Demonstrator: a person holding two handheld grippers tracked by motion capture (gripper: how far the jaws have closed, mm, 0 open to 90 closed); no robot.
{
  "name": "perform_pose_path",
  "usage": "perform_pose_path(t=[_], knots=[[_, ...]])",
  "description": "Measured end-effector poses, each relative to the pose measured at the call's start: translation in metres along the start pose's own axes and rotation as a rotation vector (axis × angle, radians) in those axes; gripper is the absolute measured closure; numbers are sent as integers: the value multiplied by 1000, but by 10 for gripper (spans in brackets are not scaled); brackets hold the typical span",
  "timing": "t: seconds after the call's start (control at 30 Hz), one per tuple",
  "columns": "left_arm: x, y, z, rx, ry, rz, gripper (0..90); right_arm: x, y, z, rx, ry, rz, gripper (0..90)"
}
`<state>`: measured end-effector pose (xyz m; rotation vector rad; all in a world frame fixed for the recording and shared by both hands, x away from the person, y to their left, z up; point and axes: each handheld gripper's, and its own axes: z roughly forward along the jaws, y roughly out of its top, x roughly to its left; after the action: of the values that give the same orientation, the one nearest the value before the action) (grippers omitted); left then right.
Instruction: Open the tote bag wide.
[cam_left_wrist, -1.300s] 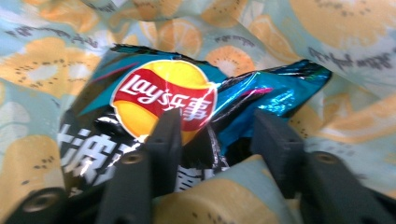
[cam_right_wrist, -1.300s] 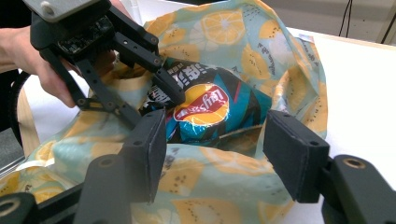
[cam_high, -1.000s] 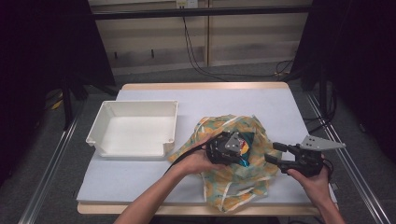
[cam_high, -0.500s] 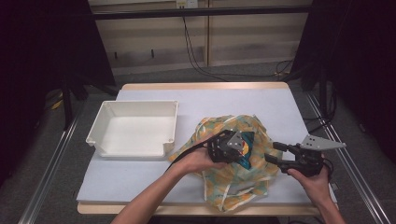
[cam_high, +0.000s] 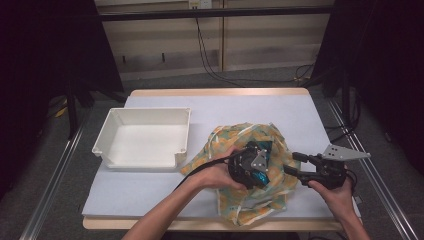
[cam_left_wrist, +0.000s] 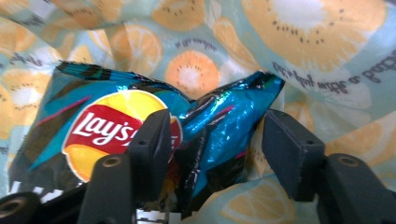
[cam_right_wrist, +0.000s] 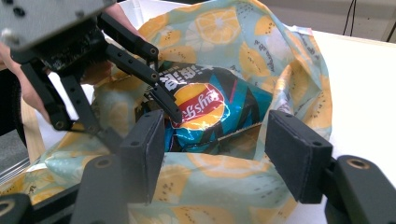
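Here the crinkled blue chip bag (cam_left_wrist: 140, 126) lies inside the fruit-print bag (cam_left_wrist: 327, 56).

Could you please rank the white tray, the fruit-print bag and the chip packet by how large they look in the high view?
1. White tray and fruit-print bag: too alike to rank.
2. Chip packet: clearly smallest, mostly hidden inside the bag.

Left gripper (cam_high: 261, 161) jaws have just been opening — right gripper (cam_high: 294, 163) jaws stand apart.
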<state>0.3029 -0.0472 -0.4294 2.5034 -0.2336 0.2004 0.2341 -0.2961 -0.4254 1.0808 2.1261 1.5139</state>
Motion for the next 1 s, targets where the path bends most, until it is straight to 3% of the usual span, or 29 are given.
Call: perform_pose_path(t=[0.13,0.27,0.4,0.57,0.77,1.0], knots=[[-2,-2,6,-5,-5,-10,376,2,0,1,3,2,-1,376],[-1,-4,8,16,24,9,402,1,0,1,3,2,1,376],[1,-5,8,15,16,-15,643,1,0,2,5,2,0,375],[4,-6,3,7,18,-54,857,2,-1,2,11,4,1,375],[8,-11,-4,-54,8,-121,880,2,-1,4,17,6,-2,375],[12,-12,-20,-119,6,-161,882,3,-2,7,27,9,2,375]])
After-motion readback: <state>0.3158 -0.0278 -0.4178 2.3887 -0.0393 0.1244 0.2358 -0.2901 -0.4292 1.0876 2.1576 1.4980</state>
